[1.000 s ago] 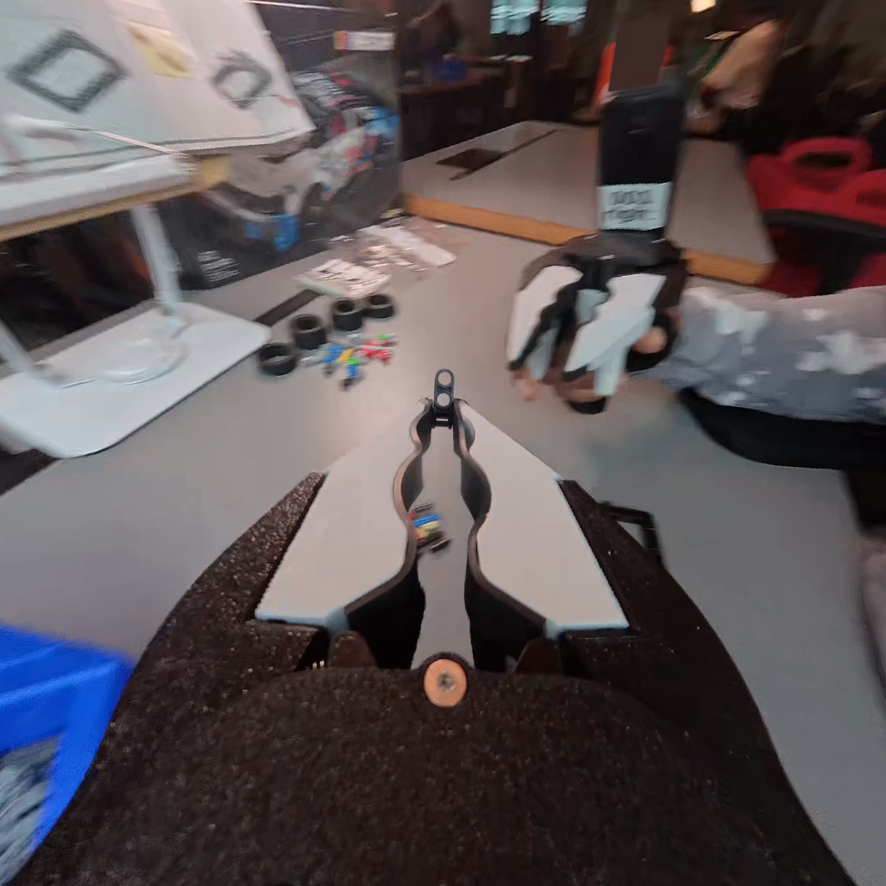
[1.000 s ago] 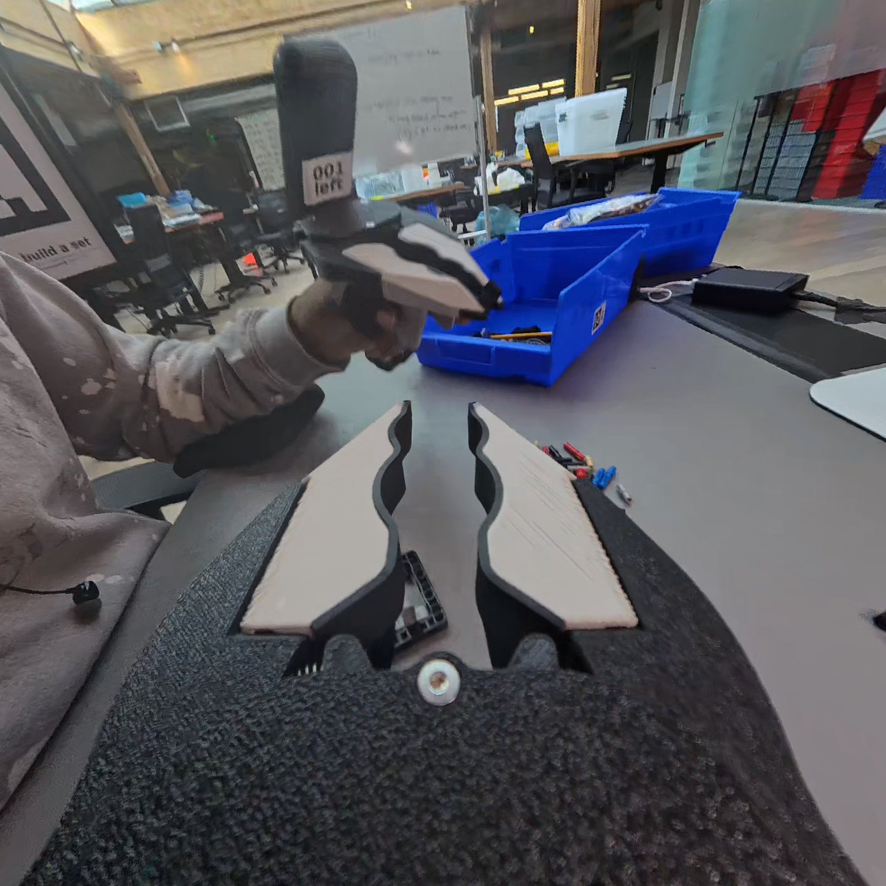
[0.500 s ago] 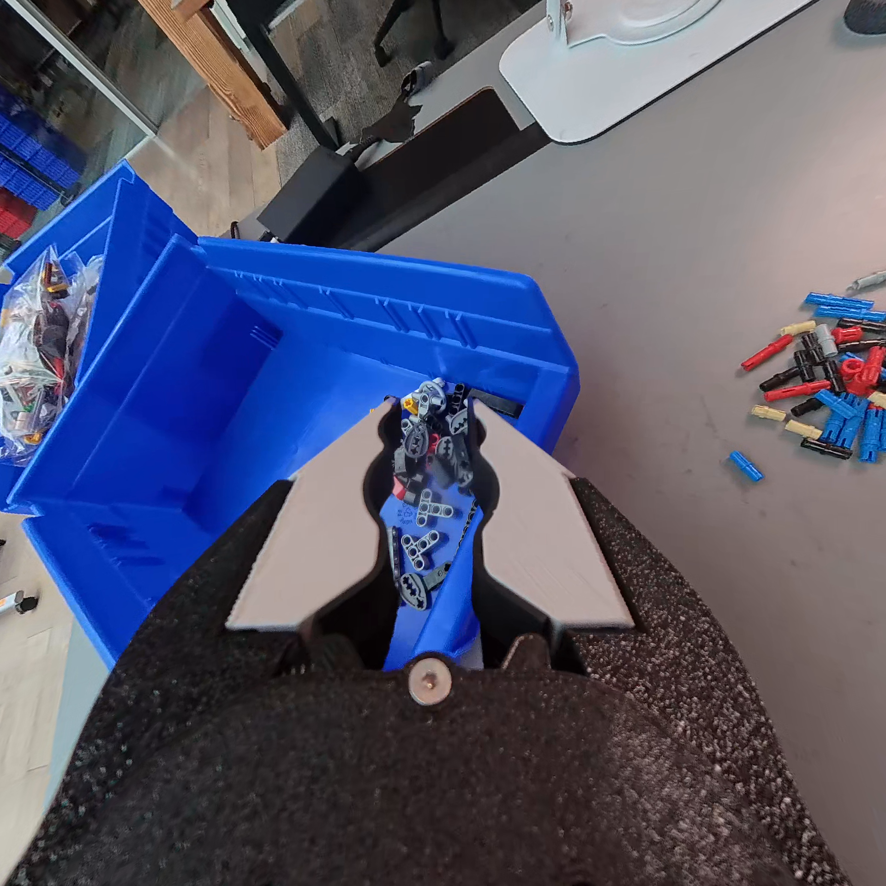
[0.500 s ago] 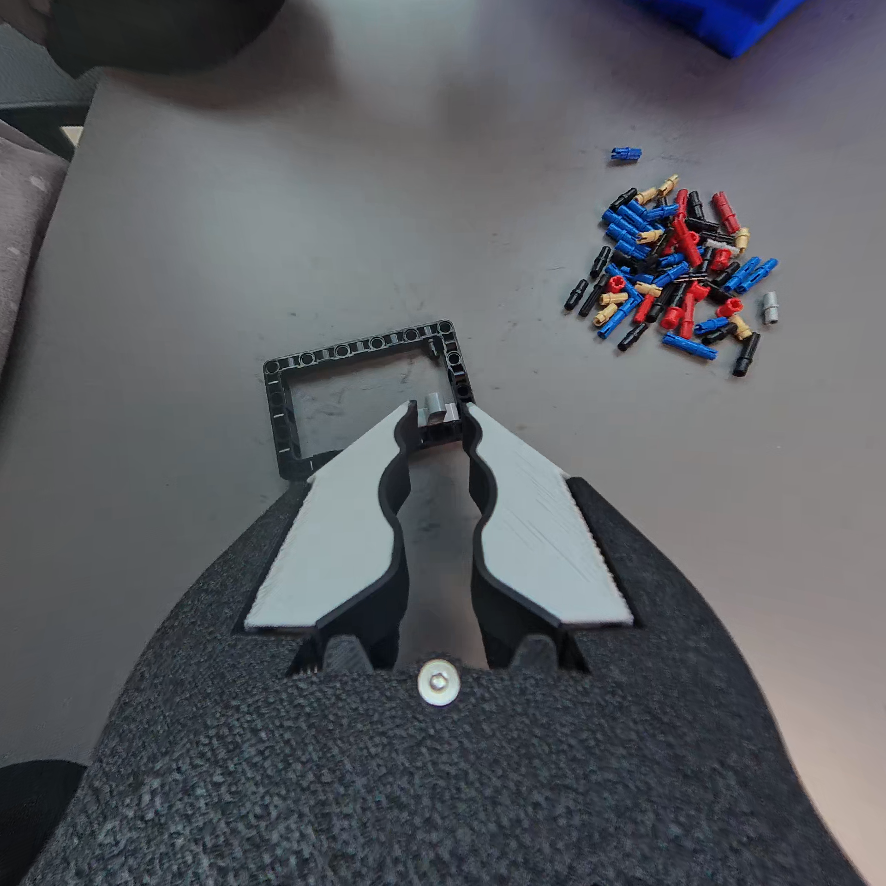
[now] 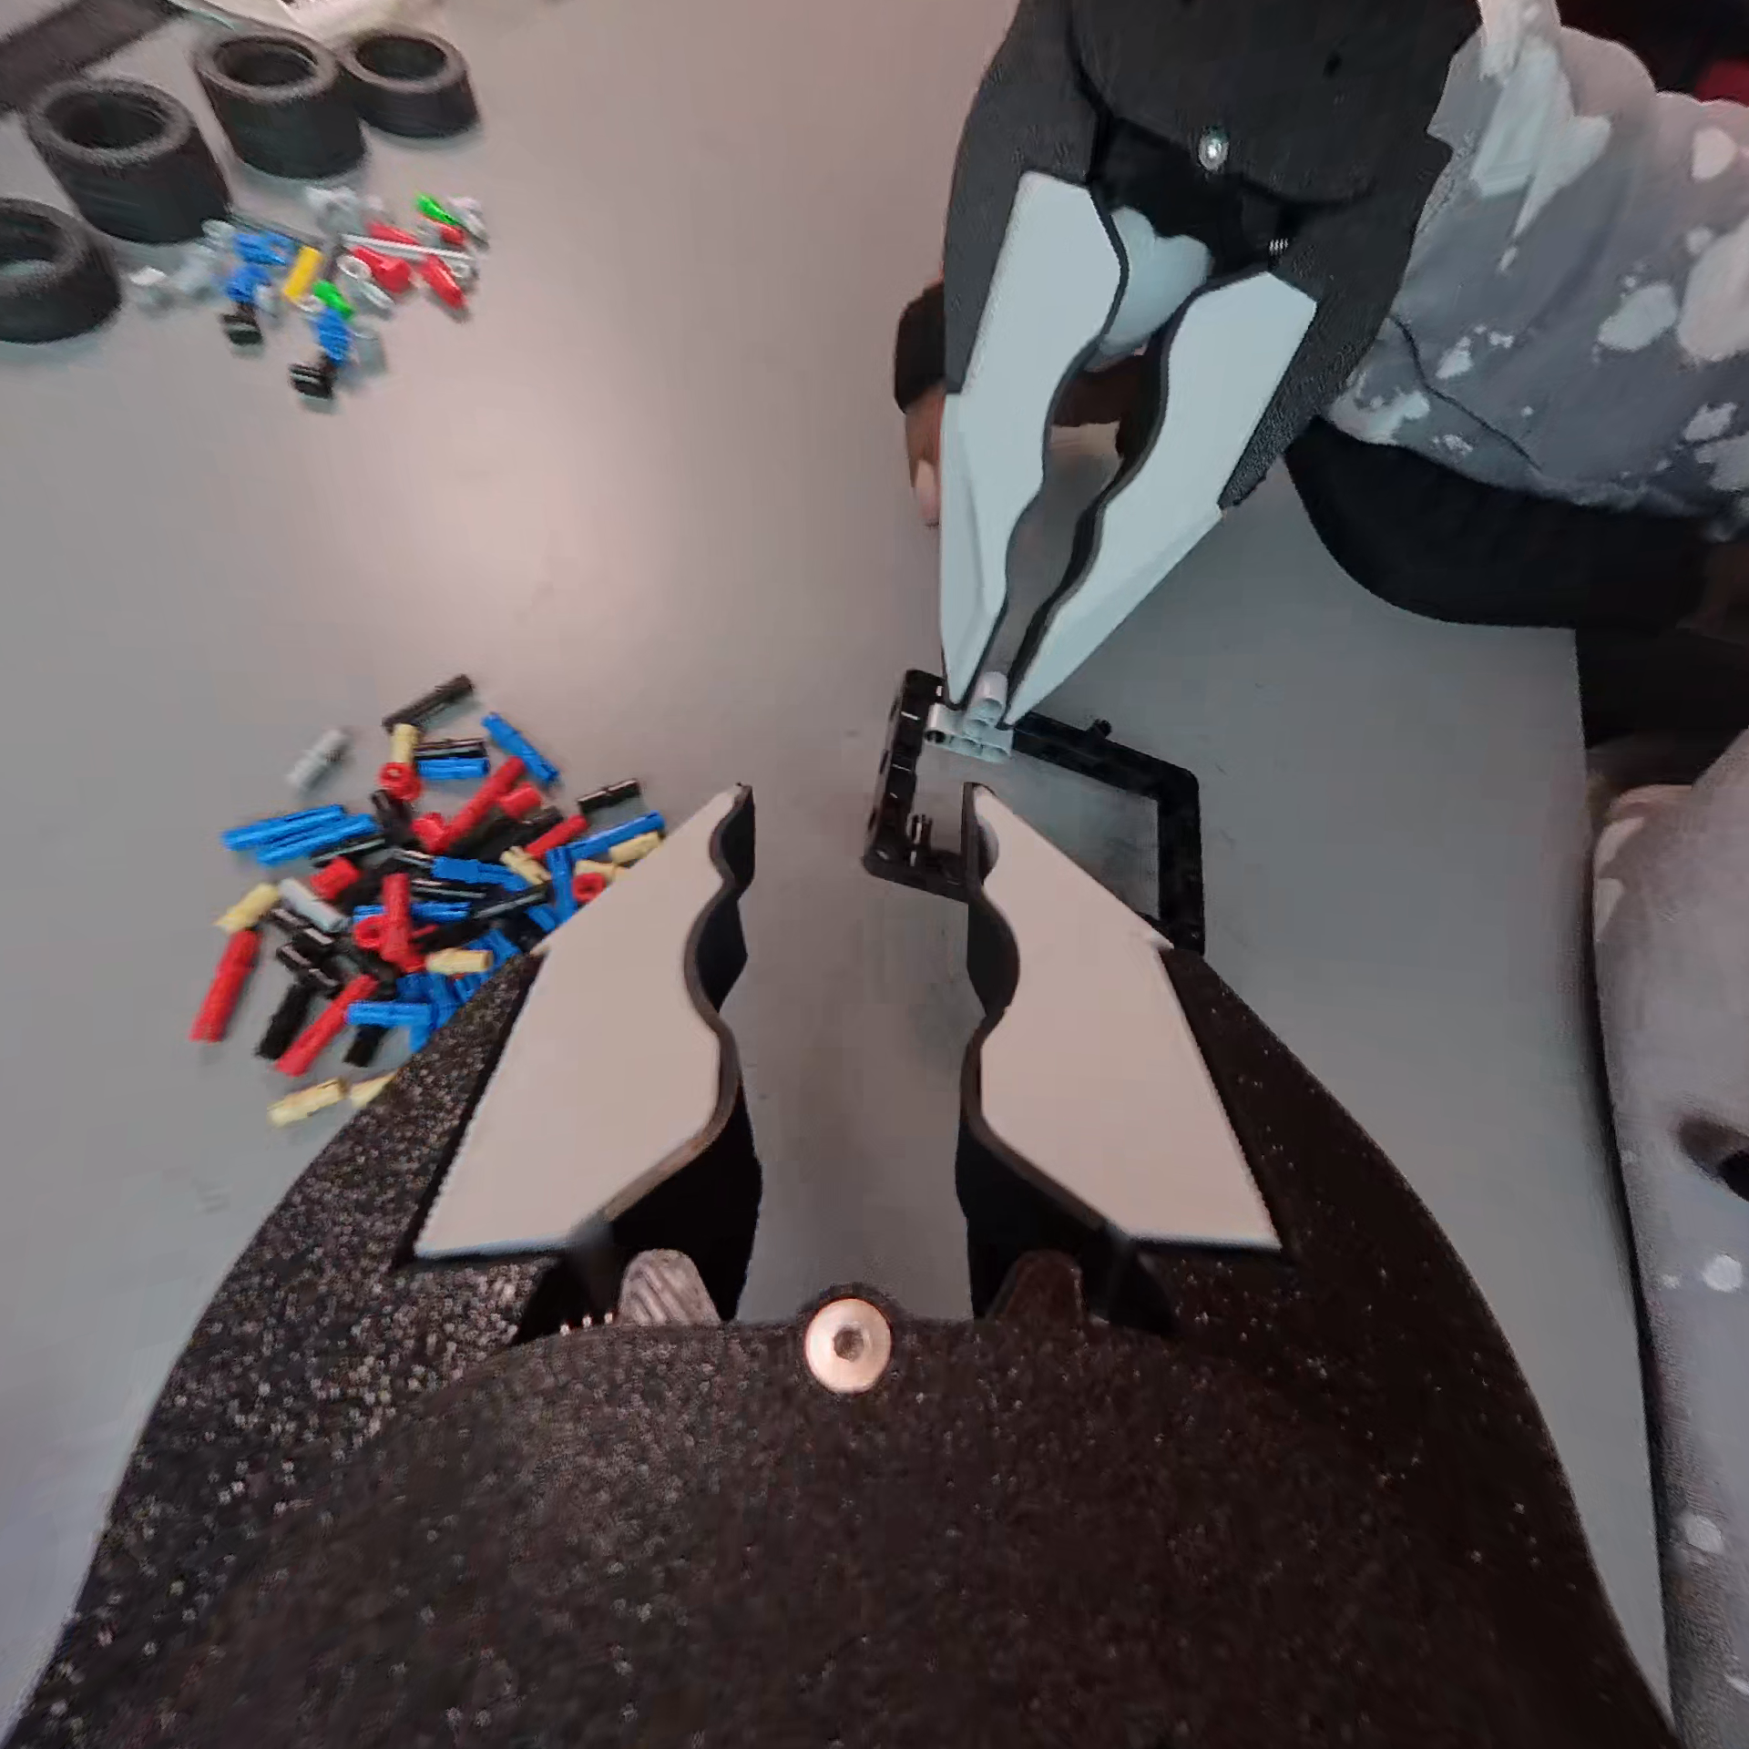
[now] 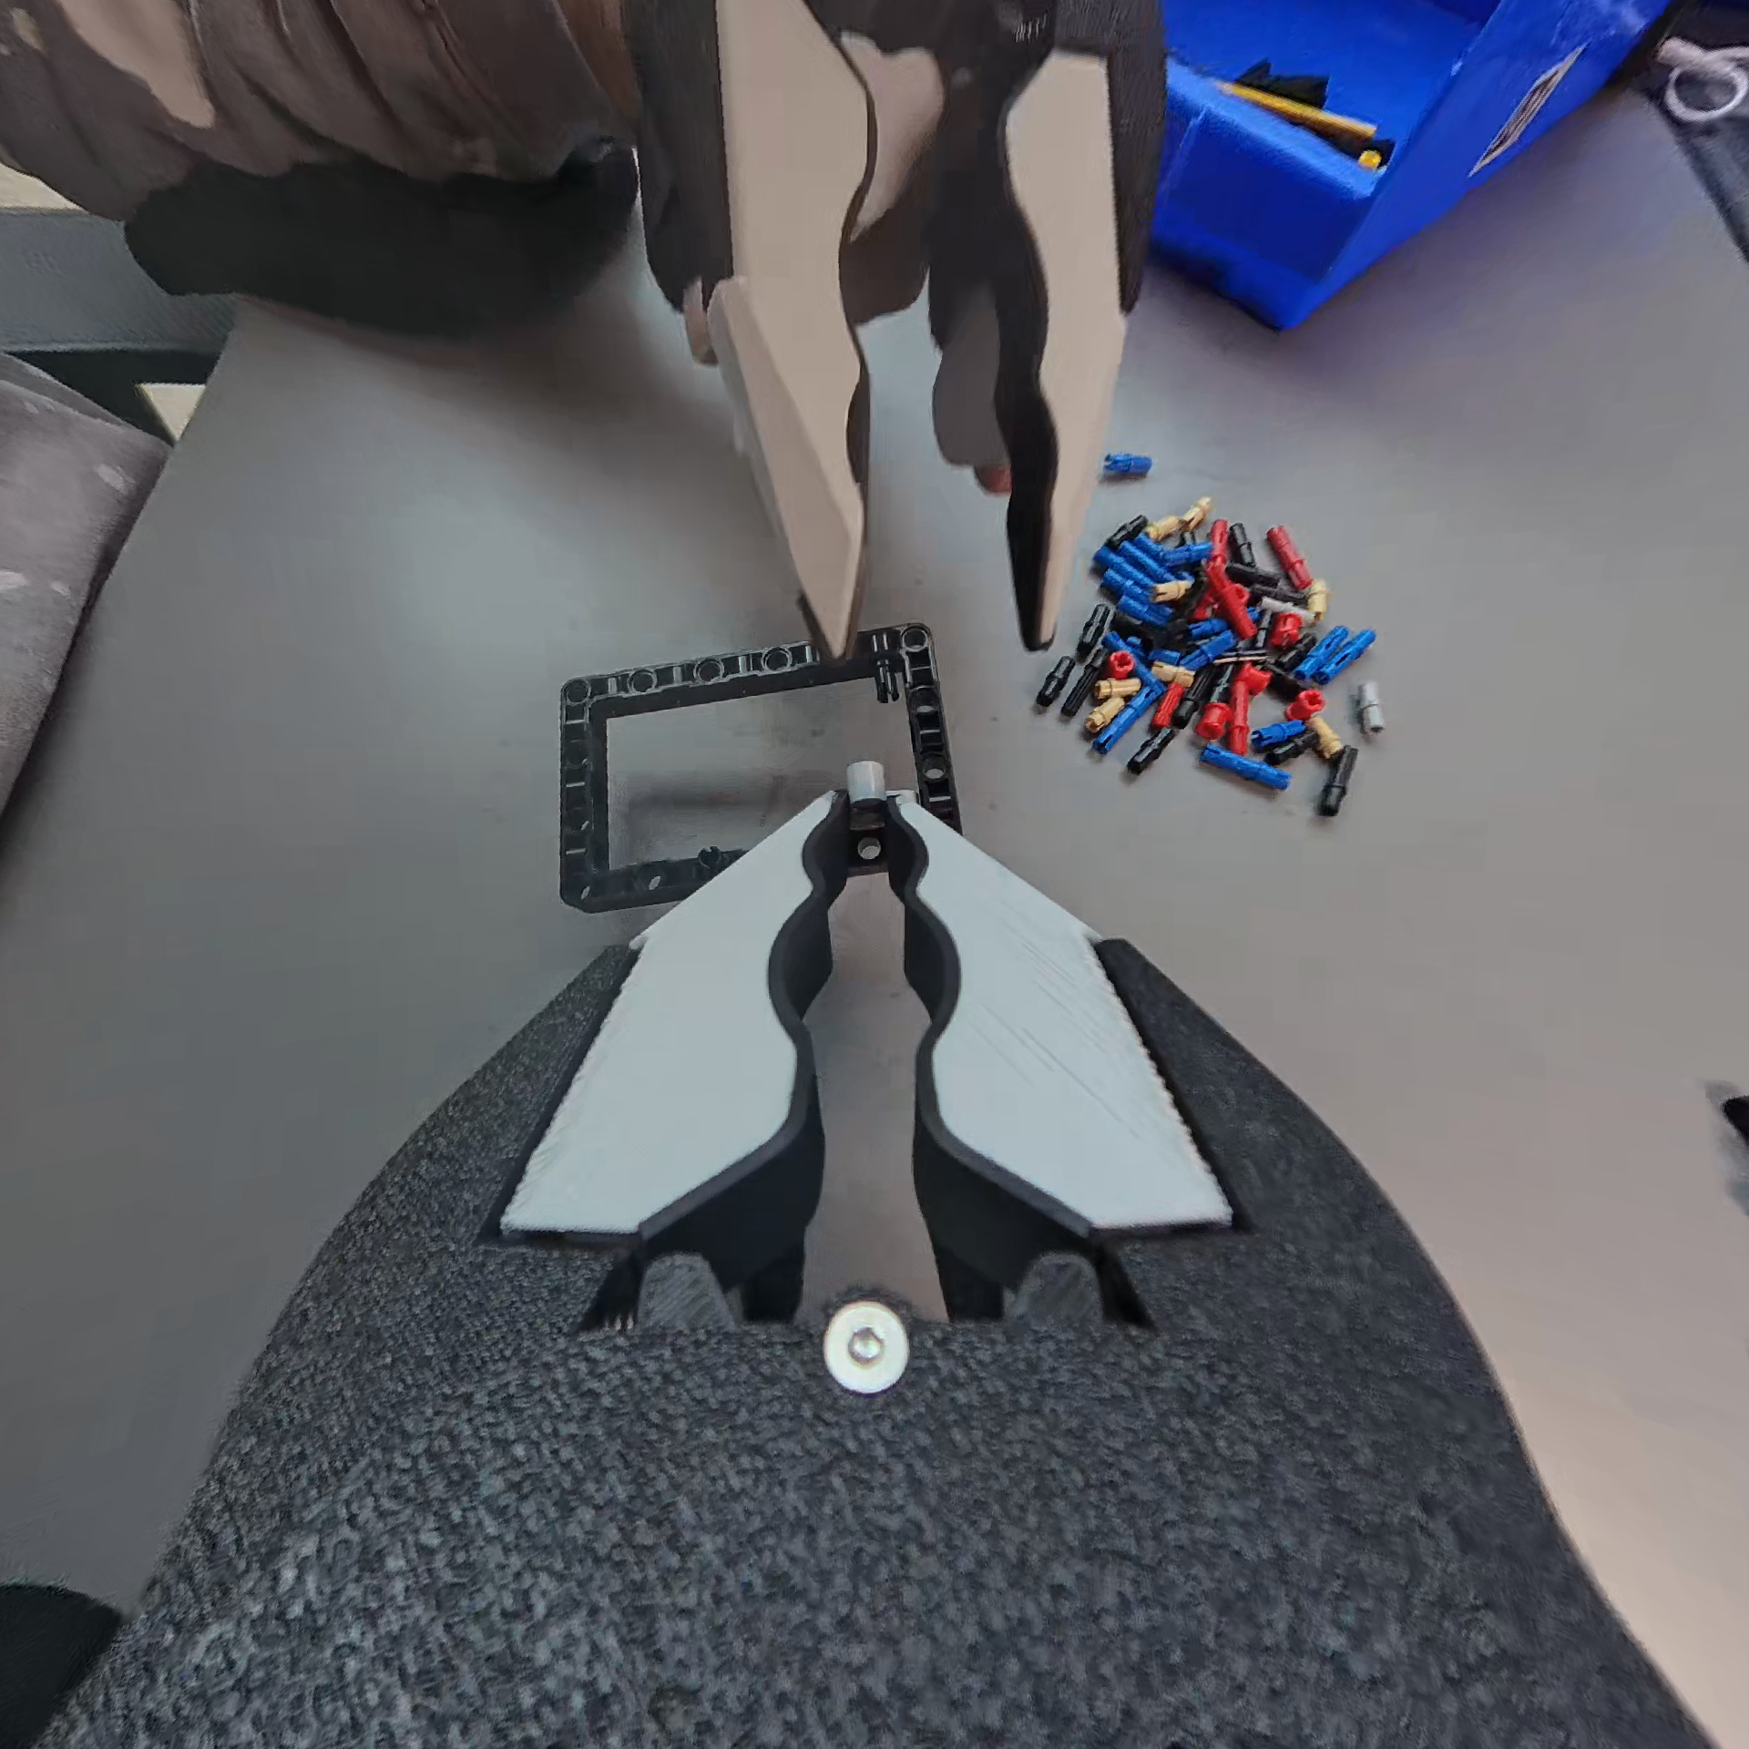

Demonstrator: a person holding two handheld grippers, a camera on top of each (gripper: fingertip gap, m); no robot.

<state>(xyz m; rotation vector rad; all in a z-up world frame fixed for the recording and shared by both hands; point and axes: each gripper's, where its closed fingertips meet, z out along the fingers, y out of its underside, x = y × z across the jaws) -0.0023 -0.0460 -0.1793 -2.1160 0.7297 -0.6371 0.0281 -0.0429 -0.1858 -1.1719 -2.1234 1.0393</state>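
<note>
R gripper (image 6: 868, 804) clamped on small grey connector (image 6: 865, 785) at black frame (image 6: 748, 767), near table (image 6: 379, 662) edge. L gripper (image 5: 856, 804) fingers apart, beside frame, pin pile (image 5: 416, 890) alongside.

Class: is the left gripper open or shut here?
Open. The left gripper shows bare table between its tips, one tip over the black frame; nothing is held.

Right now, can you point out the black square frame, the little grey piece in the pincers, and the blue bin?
black frame (image 6: 585, 776), right wrist view, on its left side bar.
grey piece (image 5: 975, 733), left wrist view, on its lower body.
blue bin (image 6: 1325, 227), right wrist view, on its front wall.
</note>
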